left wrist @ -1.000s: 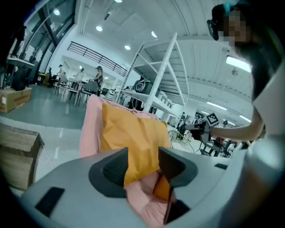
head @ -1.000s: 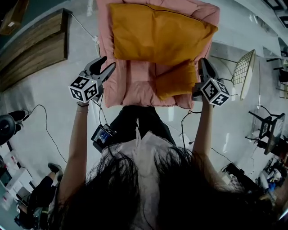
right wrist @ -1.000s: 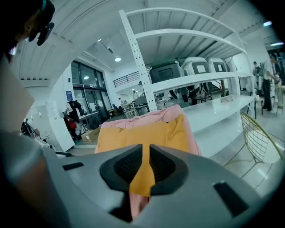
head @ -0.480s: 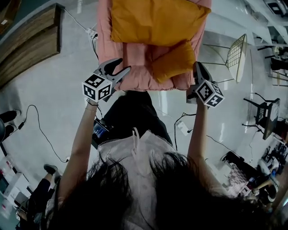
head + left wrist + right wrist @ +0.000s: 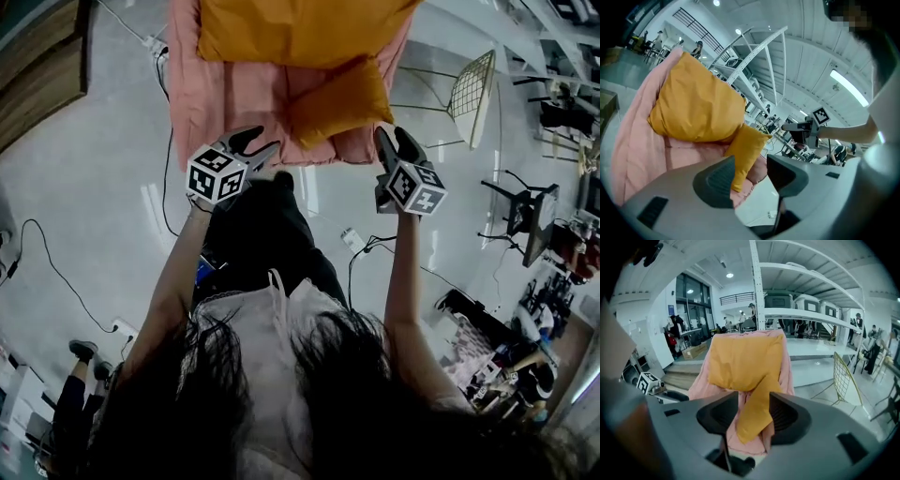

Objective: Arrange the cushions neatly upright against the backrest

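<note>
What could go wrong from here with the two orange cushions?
1. The small cushion leans tilted, its lower corner near the pink seat's front edge; it might slide off.
2. The large cushion leans on the backrest with the small one touching its lower edge; moving that could drag it askew.

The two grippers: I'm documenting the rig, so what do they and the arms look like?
The left gripper and right gripper have light grey bodies with dark ribbed pads, and each carries a white cube with black square markers. No sleeves cover the forearms. The right jaws have just been opening, holding nothing.
</note>
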Available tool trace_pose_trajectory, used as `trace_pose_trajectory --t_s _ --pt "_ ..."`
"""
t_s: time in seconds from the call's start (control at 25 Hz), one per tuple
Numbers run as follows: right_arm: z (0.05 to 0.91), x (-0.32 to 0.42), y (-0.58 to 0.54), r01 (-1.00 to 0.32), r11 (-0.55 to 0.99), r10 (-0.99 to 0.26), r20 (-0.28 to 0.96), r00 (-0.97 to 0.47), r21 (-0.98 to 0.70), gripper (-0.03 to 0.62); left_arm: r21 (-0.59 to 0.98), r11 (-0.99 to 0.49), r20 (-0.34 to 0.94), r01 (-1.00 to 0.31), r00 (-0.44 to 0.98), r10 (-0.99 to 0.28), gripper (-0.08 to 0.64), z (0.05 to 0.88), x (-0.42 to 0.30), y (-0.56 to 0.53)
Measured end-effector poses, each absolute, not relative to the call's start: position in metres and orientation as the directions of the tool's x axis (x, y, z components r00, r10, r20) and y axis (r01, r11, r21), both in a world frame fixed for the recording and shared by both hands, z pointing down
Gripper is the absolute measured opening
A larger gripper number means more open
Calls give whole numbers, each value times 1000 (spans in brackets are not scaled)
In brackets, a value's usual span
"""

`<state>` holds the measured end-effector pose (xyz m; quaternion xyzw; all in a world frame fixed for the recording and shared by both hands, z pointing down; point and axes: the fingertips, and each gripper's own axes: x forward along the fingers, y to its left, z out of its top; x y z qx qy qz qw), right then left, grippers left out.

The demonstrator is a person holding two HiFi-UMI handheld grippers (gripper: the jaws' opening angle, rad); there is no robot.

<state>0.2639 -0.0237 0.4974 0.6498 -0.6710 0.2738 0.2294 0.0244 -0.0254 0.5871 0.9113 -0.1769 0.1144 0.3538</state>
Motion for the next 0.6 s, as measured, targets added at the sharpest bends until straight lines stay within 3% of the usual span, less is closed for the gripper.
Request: trace_pose_trajectory --t_s 0.32,0.6 --pt "545 296 -34 -963 220 -616 788 -15 154 215 665 -582 418 -468 879 -230 218 650 56 7" --pt "582 306 -50 -801 503 -568 823 -24 325 215 688 -479 483 -545 837 -258 218 701 92 39"
